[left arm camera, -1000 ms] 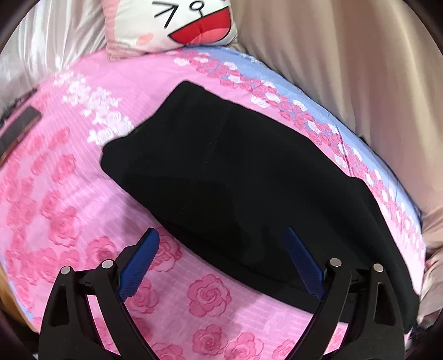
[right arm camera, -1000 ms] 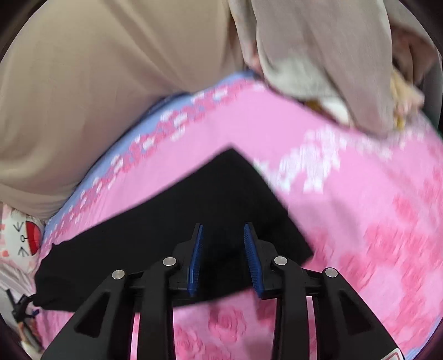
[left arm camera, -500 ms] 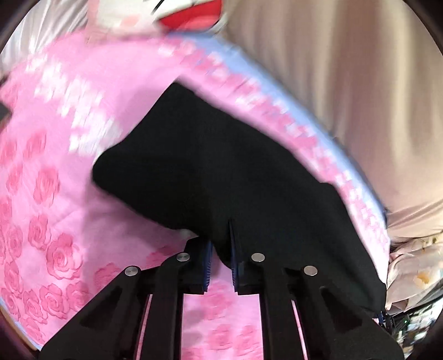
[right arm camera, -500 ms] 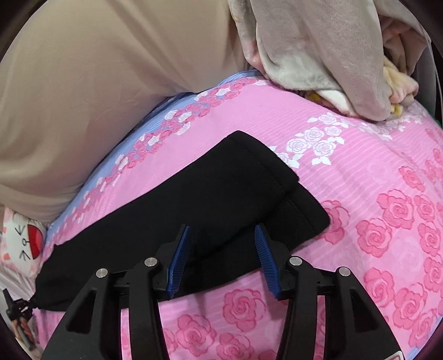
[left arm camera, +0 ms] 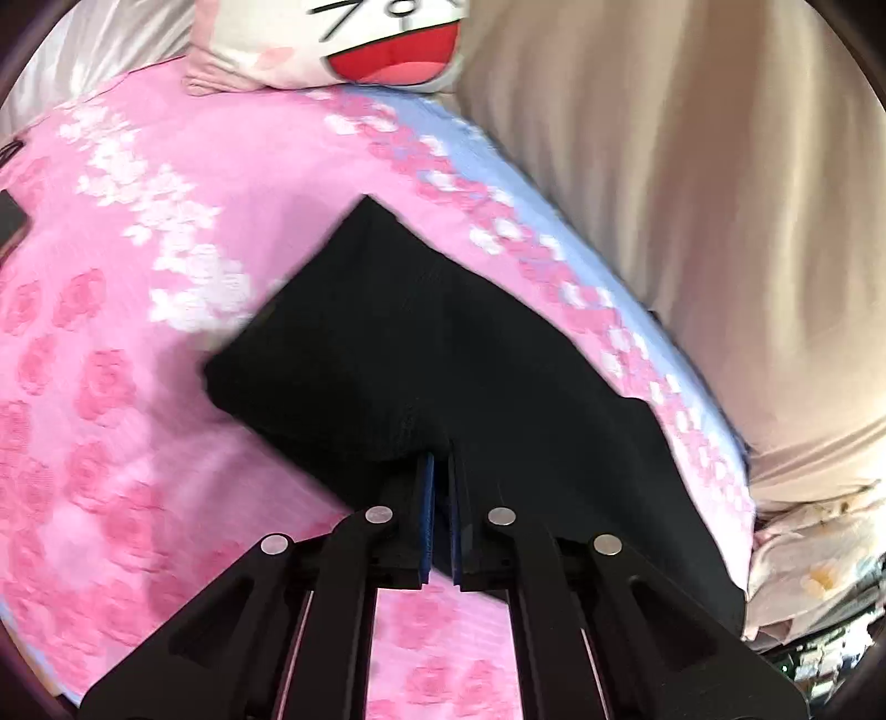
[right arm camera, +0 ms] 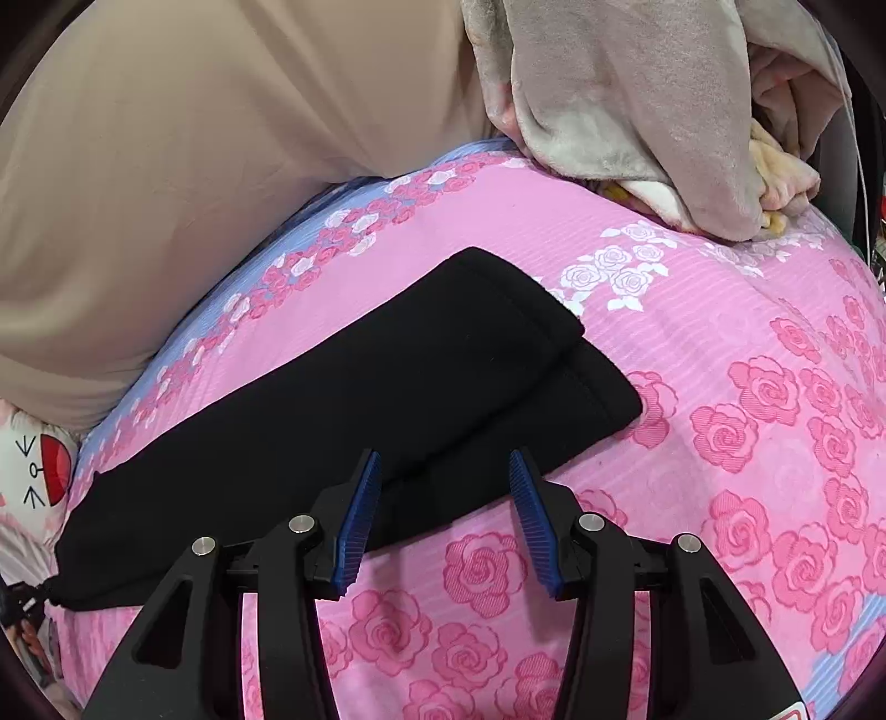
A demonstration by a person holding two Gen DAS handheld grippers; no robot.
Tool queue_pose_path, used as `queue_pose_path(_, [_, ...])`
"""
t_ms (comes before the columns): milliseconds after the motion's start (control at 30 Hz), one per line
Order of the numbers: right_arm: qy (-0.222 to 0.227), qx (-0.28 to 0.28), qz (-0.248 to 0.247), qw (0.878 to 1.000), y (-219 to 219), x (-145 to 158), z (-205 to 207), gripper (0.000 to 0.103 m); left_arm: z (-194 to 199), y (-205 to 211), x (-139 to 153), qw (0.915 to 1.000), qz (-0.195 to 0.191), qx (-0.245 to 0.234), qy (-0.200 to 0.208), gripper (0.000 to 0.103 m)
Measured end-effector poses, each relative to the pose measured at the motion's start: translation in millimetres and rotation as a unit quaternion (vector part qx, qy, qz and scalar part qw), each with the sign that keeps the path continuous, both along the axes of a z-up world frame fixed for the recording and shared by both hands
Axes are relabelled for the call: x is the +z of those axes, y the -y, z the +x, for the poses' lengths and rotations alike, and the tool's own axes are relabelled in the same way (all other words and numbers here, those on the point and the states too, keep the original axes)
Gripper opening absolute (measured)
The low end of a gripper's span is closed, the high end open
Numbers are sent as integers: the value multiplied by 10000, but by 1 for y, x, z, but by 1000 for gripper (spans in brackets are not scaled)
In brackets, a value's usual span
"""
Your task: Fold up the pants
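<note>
Black pants (left arm camera: 443, 343) lie folded lengthwise on a pink rose-print bed sheet (left arm camera: 111, 443). My left gripper (left arm camera: 440, 465) is shut on the near edge of the pants at the waist end, with cloth bunched at its blue pads. In the right wrist view the pants (right arm camera: 387, 376) stretch from lower left to the leg ends at upper right, one leg stacked on the other. My right gripper (right arm camera: 446, 471) is open, its blue pads either side of the near edge, just above the cloth.
A cartoon-face pillow (left arm camera: 354, 44) lies at the head of the bed. A beige curtain (left arm camera: 692, 194) hangs along the far side. A pile of grey and cream blankets (right arm camera: 664, 111) sits at the far right corner of the sheet (right arm camera: 747, 443).
My left gripper went from wide open to shut on the pants' near edge and has lifted it slightly. My right gripper opened wider and let go of the leg end.
</note>
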State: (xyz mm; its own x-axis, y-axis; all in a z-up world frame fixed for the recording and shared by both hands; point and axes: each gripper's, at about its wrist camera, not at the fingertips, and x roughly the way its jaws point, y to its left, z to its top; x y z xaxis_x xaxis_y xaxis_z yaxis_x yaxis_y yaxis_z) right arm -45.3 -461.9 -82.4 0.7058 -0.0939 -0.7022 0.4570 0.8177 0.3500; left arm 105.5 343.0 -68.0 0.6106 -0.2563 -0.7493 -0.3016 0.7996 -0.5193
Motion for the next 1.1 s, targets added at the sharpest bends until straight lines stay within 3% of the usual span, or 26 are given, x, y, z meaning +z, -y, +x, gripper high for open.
queue_pose_path(133, [-33, -145, -92, 9998, 6, 0, -11, 50, -5, -12, -28, 9983, -198, 67, -544, 4])
queue_pose_path(200, [-111, -242, -51, 9996, 12, -4, -14, 50, -14, -4, -21, 9984, -12, 194, -533, 13])
queue_pose_path(267, [-63, -272, -14, 9996, 17, -2, -17, 50, -27, 11, -1, 9974, 404, 444, -388, 12])
queue_pose_path(333, [-42, -274, -42, 9996, 21, 0, -15, 50, -36, 27, 21, 9968, 621, 476, -146, 19])
queue_pose_path(400, [-2, -250, -15, 9997, 27, 1, -11, 51, -41, 50, 39, 9971, 677, 323, 148, 41])
queue_pose_path(567, [-108, -190, 284, 9994, 45, -13, 18, 55, -37, 121, 62, 9868, 1479, -216, 624, 60])
queue_pose_path(600, [-58, -142, 300, 9994, 46, -13, 24, 50, -35, 135, 64, 9841, 1601, -351, 680, 67])
queue_pose_path(633, [41, -23, 288, 9996, 47, -11, 30, 17, -31, 151, 63, 9813, 1721, -476, 717, 68])
queue_pose_path(667, [74, 56, 266, 9996, 45, -8, 34, 5, -27, 163, 62, 9792, 1802, -576, 729, 68])
queue_pose_path(700, [114, 85, 242, 9996, 44, -3, 36, 4, -25, 175, 61, 9771, 1871, -703, 735, 69])
queue_pose_path(767, [450, 69, -34, 9990, 37, 23, 22, 4, -20, 197, 56, 9727, 1949, -1042, 708, 69])
queue_pose_path(833, [688, -54, -254, 9973, 31, 44, -3, 4, -15, 211, 48, 9697, 2005, -1216, 683, 78])
queue_pose_path(867, [656, -83, -251, 9975, 33, 43, -9, 4, -14, 221, 44, 9666, 2099, -1303, 675, 85])
queue_pose_path(900, [509, -135, -282, 9982, 37, 36, -9, 4, -14, 228, 41, 9644, 2174, -1343, 676, 86])
queue_pose_path(1000, [-344, -97, 134, 9993, 54, -22, 7, 7, -9, 259, 23, 9494, 2610, -1665, 526, 86])
queue_pose_path(1100, [43, -375, 114, 9992, 49, -8, -12, 20, -8, 269, 15, 9453, 2701, -1785, 389, 86])
